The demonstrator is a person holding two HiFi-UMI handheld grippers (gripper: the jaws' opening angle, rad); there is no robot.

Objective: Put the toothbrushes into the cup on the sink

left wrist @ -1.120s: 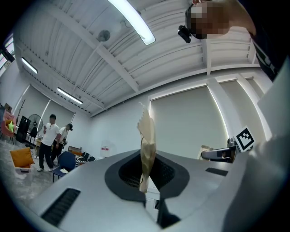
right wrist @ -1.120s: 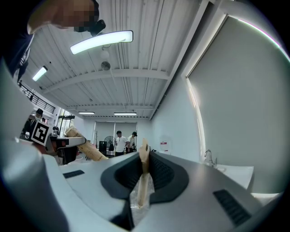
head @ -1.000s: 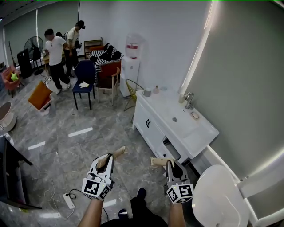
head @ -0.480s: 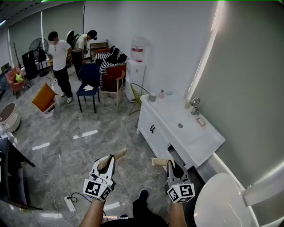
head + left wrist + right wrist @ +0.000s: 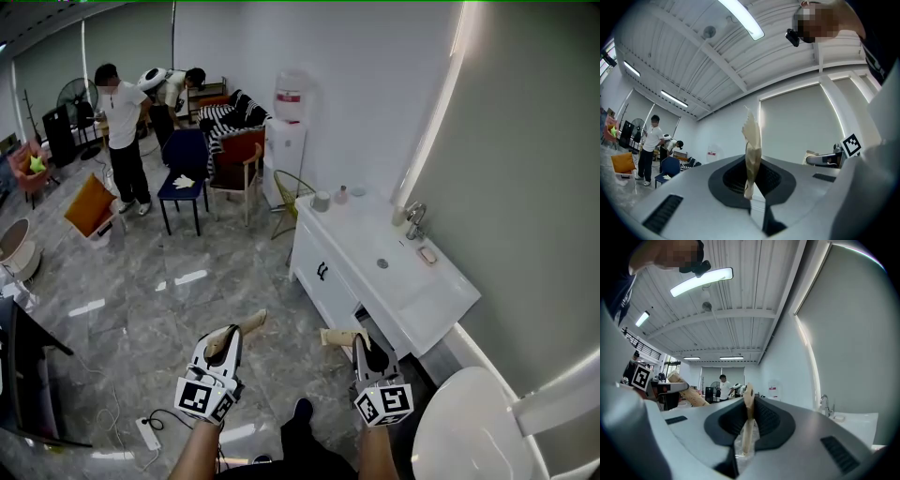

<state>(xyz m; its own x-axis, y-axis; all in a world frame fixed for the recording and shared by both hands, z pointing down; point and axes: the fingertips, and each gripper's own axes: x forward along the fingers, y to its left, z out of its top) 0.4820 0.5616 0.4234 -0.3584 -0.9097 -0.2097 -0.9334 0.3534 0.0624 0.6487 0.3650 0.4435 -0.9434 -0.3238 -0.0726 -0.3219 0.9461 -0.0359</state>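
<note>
My left tongs [image 5: 232, 339] and right tongs [image 5: 360, 343] each pinch a wrapped toothbrush [image 5: 248, 324]; held so thinly, one may slip out before the far cup [image 5: 322, 201]

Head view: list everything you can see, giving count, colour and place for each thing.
sink cabinet: one, white, against the right wall
faucet: one, silver, at the wall side of the sink
cup: one, grey, on the far end of the sink counter
toilet: one, white, bottom right
water dispenser: one, white, by the far wall
chair: one, blue, left of the dispenser
standing person: one, white shirt, far left
power strip: one, white, on the floor at bottom left
left toothbrush: one, tan, in the left claw
right toothbrush: one, tan, in the right claw
left claw: white and black, shut on its toothbrush
right claw: white and black, shut on its toothbrush
</note>
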